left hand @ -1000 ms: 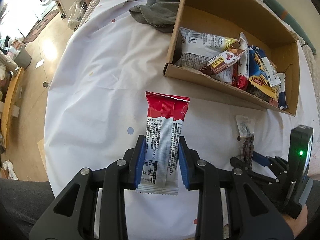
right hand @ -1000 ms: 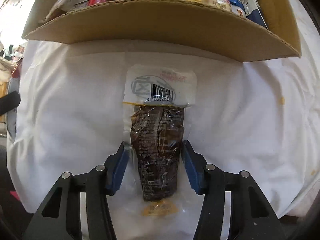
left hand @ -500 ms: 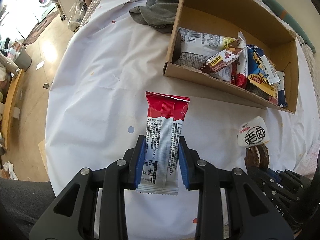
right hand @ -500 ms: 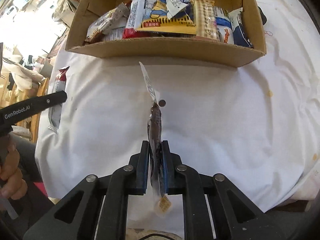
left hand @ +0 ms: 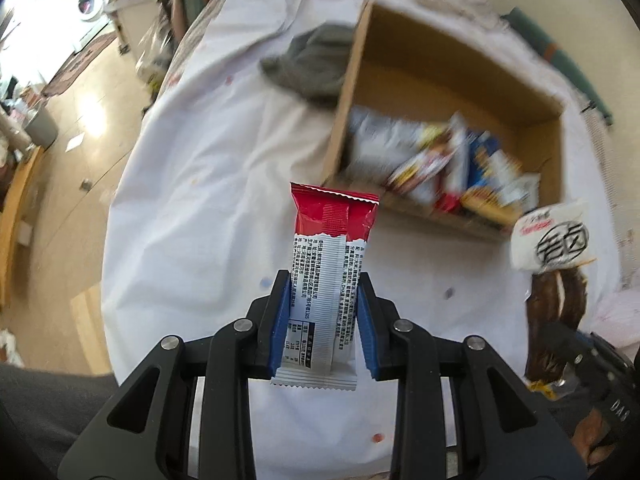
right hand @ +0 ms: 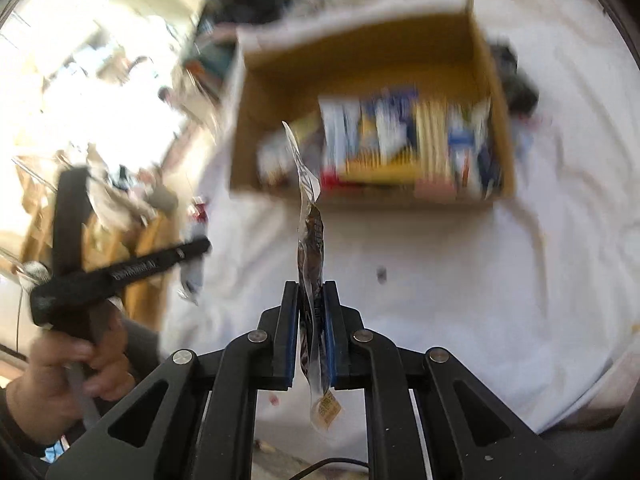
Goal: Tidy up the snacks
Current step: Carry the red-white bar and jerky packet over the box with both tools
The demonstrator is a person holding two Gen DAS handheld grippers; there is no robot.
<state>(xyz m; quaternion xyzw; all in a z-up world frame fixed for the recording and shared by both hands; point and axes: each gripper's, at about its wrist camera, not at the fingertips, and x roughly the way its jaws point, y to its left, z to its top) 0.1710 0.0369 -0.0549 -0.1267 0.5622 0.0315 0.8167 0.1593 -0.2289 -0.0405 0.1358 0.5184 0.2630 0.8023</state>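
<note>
My left gripper [left hand: 323, 280] is shut on a red and white snack bar [left hand: 328, 264] and holds it in the air above the white tablecloth. My right gripper [right hand: 311, 286] is shut on a brown snack pouch [right hand: 311, 248] with a white top, seen edge-on. The pouch also shows at the right of the left wrist view [left hand: 554, 280]. A cardboard box [left hand: 452, 60] with several snack packets lies ahead of both grippers; it also shows in the right wrist view [right hand: 360, 52]. Both views are blurred by motion.
A grey cloth [left hand: 312, 64] lies on the tablecloth [left hand: 208, 208] beside the box's left wall. The floor and a washing machine [left hand: 86, 4] lie past the table's left edge. The left gripper's handle [right hand: 120, 268] and the hand on it show at left in the right wrist view.
Both grippers have risen off the table with their snacks. The right gripper shut on the brown pouch and turned it edge-on; the box now sits farther below both.
</note>
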